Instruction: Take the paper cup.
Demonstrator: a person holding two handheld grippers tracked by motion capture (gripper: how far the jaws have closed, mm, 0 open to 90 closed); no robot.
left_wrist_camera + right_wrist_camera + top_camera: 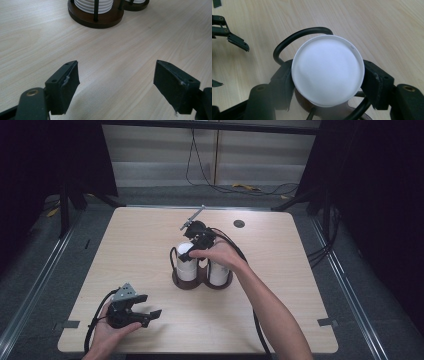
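R gripper (192,245) is down over the left of two white jars (187,262) that stand upright in a dark wooden holder (200,282) mid-table. In the right gripper view its jaws sit either side of the white lid (328,71), pads pressed against the rim, so it looks clamped on that jar. The jar's long axis is vertical, and the gripper comes at it from above, looking down that axis. A black wire loop (299,35) of the holder curves round behind the jar. The second jar (218,270) stands just beside it, under the person's R hand. L gripper (150,315) rests near the front-left table (300,285) edge, jaws wide apart, nothing between them, well apart from the holder. Judging by this, any lift goes straight up, and the R is clearly the nearer.
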